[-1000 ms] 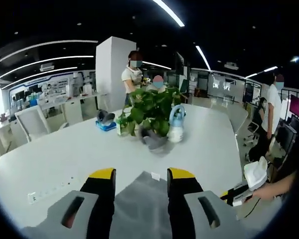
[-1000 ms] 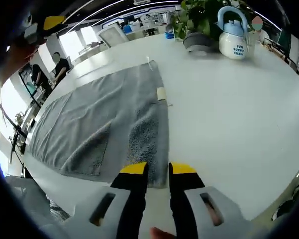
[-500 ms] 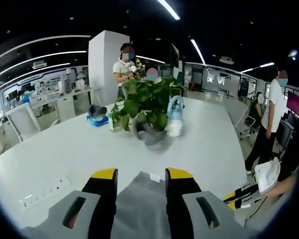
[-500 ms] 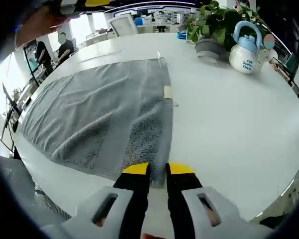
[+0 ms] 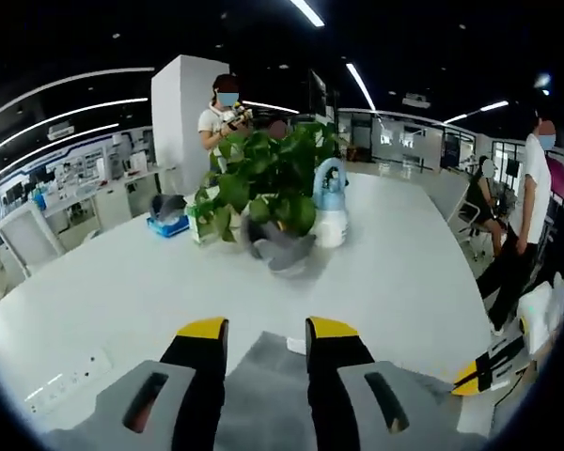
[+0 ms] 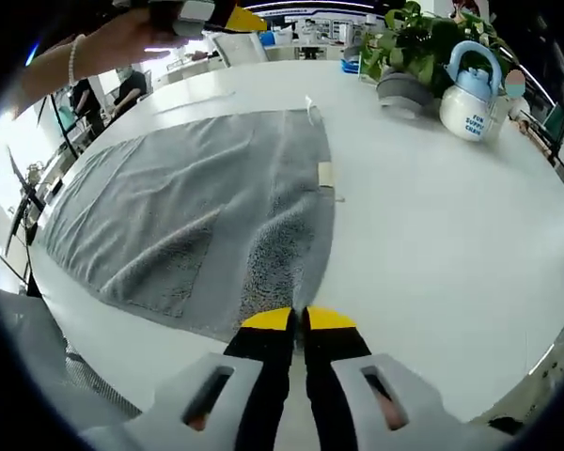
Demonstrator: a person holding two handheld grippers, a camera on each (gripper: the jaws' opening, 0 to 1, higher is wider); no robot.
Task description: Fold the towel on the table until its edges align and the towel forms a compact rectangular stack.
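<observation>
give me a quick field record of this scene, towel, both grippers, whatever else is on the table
towel: grey terry towel, spread mostly flat on the white table
right gripper: right gripper at the towel's near corner, jaws nearly together on its edge
left gripper: left gripper with jaws apart over a towel edge
other items: potted green plant; white and blue kettle

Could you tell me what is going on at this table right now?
A person holding two grippers is starting to fold a grey towel spread flat on a white table. The right gripper has its jaws closed on the towel's near edge. The left gripper sits at another edge, jaws apart, towel between them. No fold is made yet.
</observation>
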